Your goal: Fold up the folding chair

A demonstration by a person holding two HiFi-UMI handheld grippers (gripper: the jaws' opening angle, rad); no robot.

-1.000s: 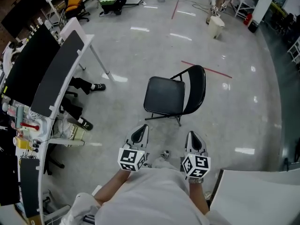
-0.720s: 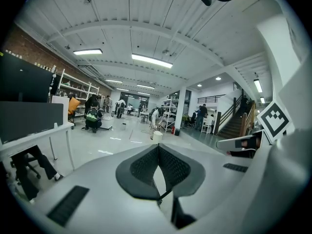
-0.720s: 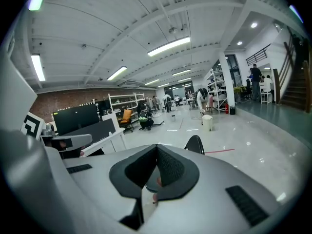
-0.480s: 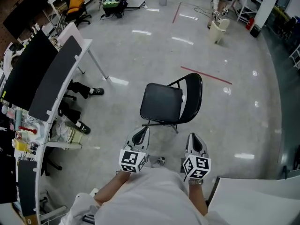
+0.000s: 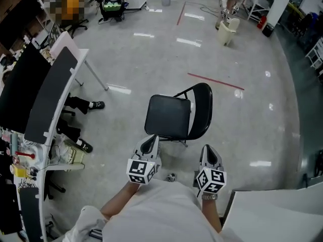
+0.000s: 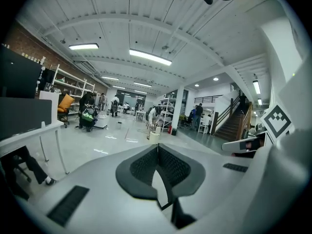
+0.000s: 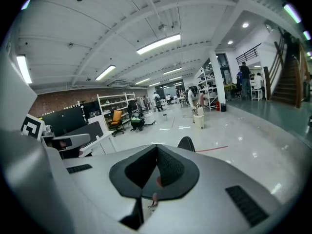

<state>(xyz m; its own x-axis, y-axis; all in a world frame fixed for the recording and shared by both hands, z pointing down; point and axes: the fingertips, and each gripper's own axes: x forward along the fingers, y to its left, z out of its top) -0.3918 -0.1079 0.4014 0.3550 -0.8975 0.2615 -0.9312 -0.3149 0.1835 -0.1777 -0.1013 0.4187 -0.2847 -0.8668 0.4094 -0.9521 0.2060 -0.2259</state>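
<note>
Folding is unstarted: the black padded metal folding chair (image 5: 169, 116) stands fully open, with left gripper (image 5: 150, 142) and right gripper (image 5: 208, 153) both clenched empty near it.

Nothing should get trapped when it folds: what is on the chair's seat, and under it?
The seat is bare. Below, only black legs and floor show at its near edge; it hides the rest.

The folding chair (image 5: 169, 117) has a black padded seat and back with a soft, vinyl-like sheen, carried on thin black metal tubing. The floor (image 5: 151, 59) is smooth, grey and glossy, mirroring the ceiling lights. The left gripper (image 5: 150, 144) and right gripper (image 5: 208, 153) have matt grey plastic shells. Their pads (image 6: 173, 167) look black, rubbery and finely textured.
</note>
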